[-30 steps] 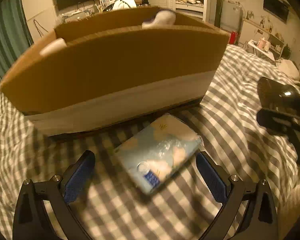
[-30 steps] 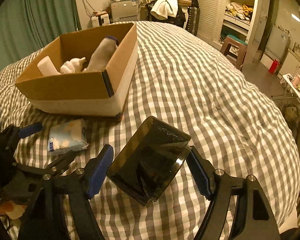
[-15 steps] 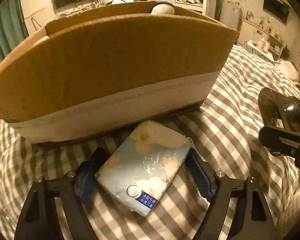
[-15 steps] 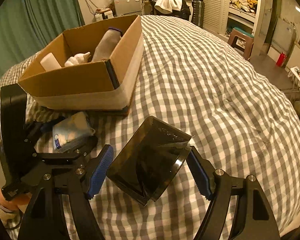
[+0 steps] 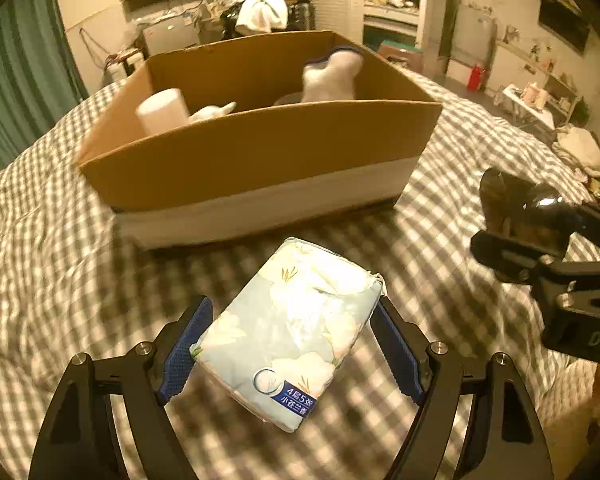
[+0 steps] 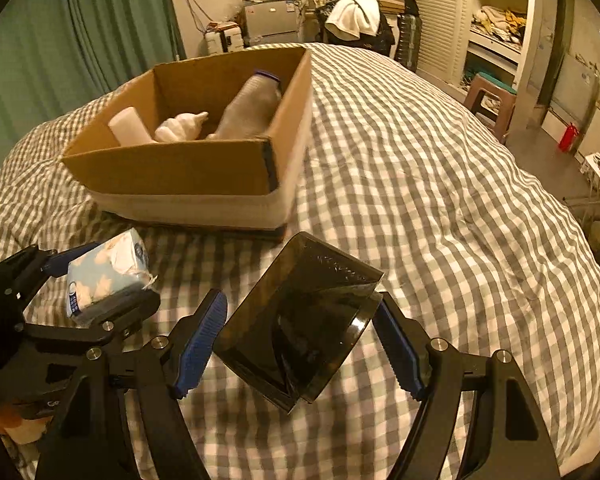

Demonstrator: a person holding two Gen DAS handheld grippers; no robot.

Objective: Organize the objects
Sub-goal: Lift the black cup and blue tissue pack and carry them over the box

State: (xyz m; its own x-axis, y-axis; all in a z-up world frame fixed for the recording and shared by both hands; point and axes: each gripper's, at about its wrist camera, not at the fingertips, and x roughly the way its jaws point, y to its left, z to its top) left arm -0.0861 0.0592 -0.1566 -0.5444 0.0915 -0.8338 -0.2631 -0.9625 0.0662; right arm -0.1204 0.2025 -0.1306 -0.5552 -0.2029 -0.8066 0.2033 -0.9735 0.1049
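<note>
Tissue pack [image 5: 296, 332] clamped in left gripper [image 5: 292, 344], near the cardboard box [image 5: 260, 152]. Right gripper [image 6: 300, 344] grips a dark case [image 6: 300, 328] beside it

Left wrist view: sits behind left gripper [image 5: 290, 344], looks forward and steeply down along fingers onto bed [image 5: 52, 272]; box [image 5: 260, 152] near, straight ahead, room far behind.

Right wrist view: same setup behind right gripper [image 6: 300, 342], tilted down, set right of left one; box [image 6: 188, 168] farther off, to left, bed [image 6: 440, 208] filling right.

Shared: box, checked bed, far wall. Each view catches other gripper: right gripper [image 5: 540, 248] at right edge of left view, left gripper [image 6: 96, 280] at lower left of right view.
</note>
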